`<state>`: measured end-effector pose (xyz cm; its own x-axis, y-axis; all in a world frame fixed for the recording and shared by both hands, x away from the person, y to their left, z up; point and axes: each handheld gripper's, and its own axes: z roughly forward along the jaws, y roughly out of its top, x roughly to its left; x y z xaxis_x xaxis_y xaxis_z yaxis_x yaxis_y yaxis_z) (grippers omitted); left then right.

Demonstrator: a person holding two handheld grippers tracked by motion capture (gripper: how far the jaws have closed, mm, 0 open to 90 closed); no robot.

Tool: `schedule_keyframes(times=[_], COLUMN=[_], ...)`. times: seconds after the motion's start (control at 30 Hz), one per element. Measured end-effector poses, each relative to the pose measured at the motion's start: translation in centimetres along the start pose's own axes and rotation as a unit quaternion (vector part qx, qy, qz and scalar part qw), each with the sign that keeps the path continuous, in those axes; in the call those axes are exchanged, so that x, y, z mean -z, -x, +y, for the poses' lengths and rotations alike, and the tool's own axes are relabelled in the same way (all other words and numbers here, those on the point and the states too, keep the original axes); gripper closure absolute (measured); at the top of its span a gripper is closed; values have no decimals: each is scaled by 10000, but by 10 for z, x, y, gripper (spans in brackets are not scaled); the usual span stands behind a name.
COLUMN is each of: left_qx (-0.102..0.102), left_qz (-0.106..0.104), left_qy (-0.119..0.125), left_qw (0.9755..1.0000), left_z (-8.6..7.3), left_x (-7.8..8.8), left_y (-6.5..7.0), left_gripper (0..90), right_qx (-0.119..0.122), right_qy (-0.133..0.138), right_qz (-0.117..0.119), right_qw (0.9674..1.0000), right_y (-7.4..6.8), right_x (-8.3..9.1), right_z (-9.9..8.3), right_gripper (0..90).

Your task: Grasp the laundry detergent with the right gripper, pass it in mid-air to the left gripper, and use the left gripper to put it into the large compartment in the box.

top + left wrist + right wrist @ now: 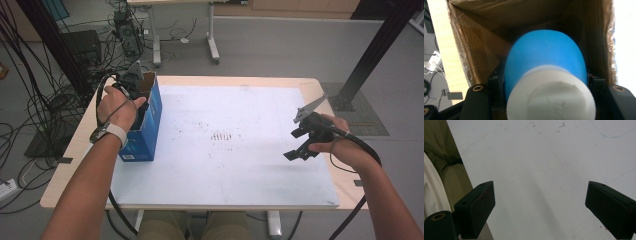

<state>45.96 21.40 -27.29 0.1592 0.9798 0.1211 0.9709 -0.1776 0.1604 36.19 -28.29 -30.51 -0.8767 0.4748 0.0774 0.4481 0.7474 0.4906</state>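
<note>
- Left gripper (134, 79) is over the open top of the blue box (150, 125) at the table's left edge, pointing down into it.
- Left gripper view: jaws clamped on a blue bottle (544, 57) with a white cap (550, 95), cap end toward the camera, bottle body inside the brown cardboard interior (476, 42).
- Can't tell whether the bottle bottom touches the box floor; it's hidden by the bottle itself.
- Step in hand, as I read it: placing the bottle into the box.
- Right gripper (305, 142) hovers above the white mat (240, 170) on the right side, jaws spread wide, nothing between them, well apart from the box.
- Next move, likely: go down until the bottle seats, then release and pull straight up so the jaws clear the box walls without dragging the box.
- Risk: the box is tall and narrow, so a side knock could tip it; the right gripper could steady it.
</note>
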Motion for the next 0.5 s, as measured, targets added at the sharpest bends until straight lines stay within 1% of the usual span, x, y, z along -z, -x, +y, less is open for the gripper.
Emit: schedule_keyframes(times=[0.03,0.2,0.5], left_qx=[9,-4,39], left_qz=[1,5,-11], left_qy=[27,14,-14], left_qw=[10000,10000,10000], left_z=[0,0,0], left_x=[0,0,0], left_y=[0,0,-1], left_gripper=[374,373,373], right_qx=[-3,-8,12], right_qy=[1,-5,6], right_qz=[0,-4,-7], right_qw=[10000,10000,10000], right_y=[0,0,0], right_x=[0,-1,0], right_z=[0,0,1], right_gripper=[91,91,91])
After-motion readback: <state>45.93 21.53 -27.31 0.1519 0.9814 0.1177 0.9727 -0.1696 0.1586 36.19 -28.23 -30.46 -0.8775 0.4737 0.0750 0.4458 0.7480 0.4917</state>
